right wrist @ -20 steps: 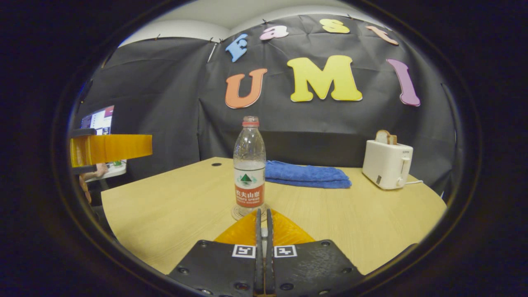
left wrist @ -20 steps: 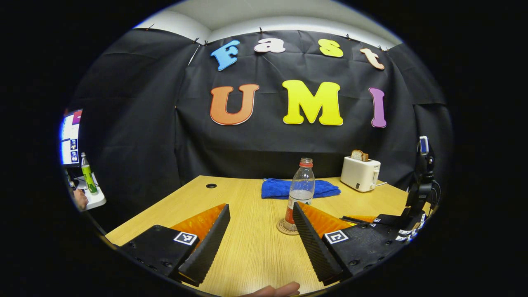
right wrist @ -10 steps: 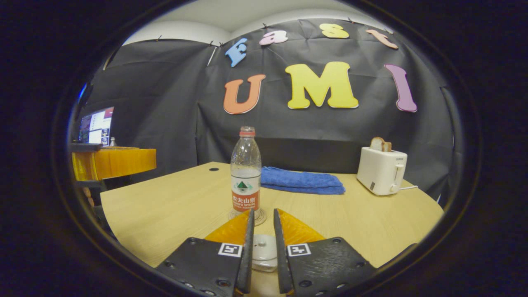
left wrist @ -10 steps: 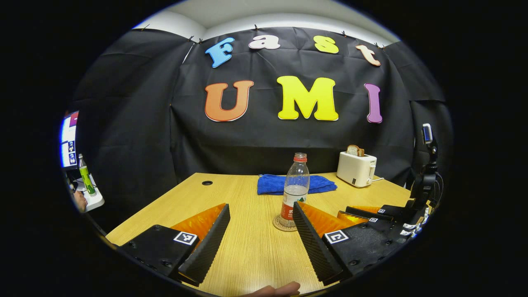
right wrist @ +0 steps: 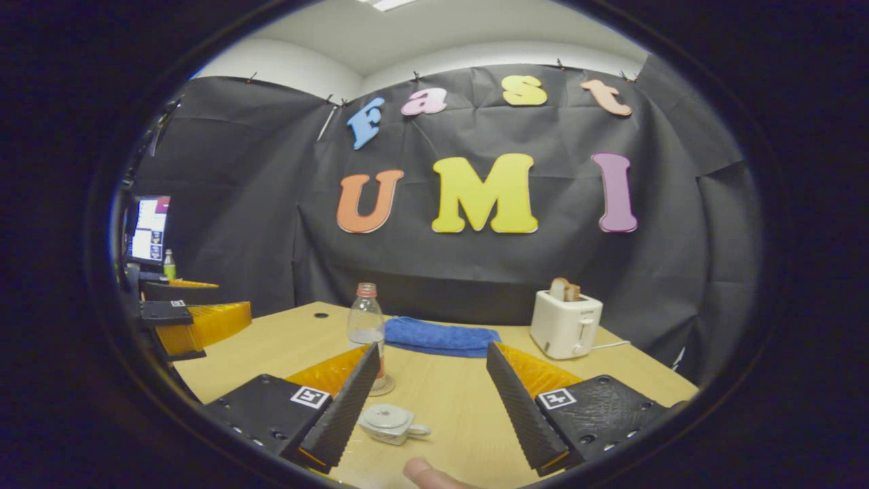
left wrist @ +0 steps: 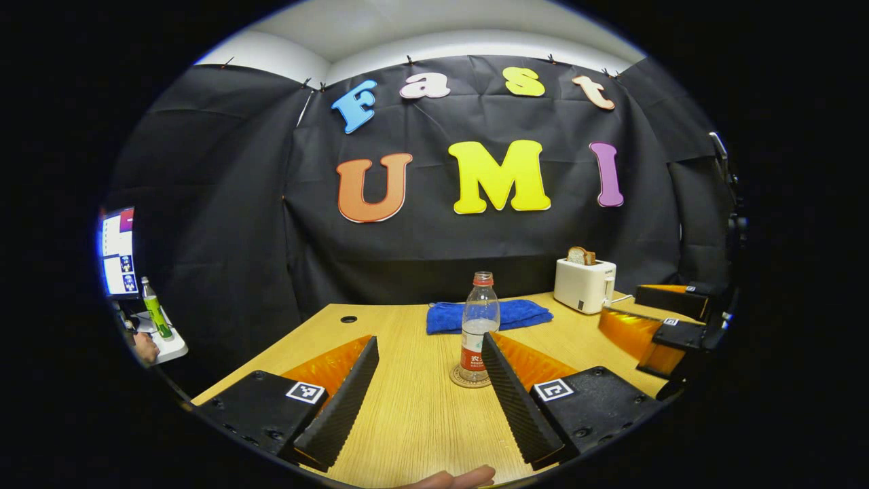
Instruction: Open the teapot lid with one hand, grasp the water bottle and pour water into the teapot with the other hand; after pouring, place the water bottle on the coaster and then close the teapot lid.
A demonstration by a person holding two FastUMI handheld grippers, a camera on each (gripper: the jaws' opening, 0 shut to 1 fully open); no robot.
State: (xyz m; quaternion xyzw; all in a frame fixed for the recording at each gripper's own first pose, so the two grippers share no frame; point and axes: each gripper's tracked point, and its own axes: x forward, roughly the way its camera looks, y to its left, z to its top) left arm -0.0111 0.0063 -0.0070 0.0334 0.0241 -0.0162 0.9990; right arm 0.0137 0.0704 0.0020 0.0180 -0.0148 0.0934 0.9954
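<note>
Both grippers spread wide over the wooden table (left wrist: 407, 421), holding nothing.

Left gripper (left wrist: 428, 353): ribbed, wedge-shaped fingers (left wrist: 339, 407) far apart, square fiducial tags on the housings. Beyond them, upright on a round coaster (left wrist: 461, 380), a clear plastic water bottle (left wrist: 478, 319) with a red cap and a red-and-white label, writing too small to read, partly filled. Right gripper (right wrist: 429, 363): fingers equally wide apart over a small glass teapot (right wrist: 390, 422) with a metal lid on and a loop handle; bottle (right wrist: 365, 322) just behind the left finger. Behind, a folded blue terry towel (right wrist: 441, 336) and a smooth white toaster (right wrist: 565, 322) with toast in the slot. Fingertip (right wrist: 424, 472) at the lower edge. Lit monitor (left wrist: 117, 251) and green bottle (left wrist: 156, 316) far left.
</note>
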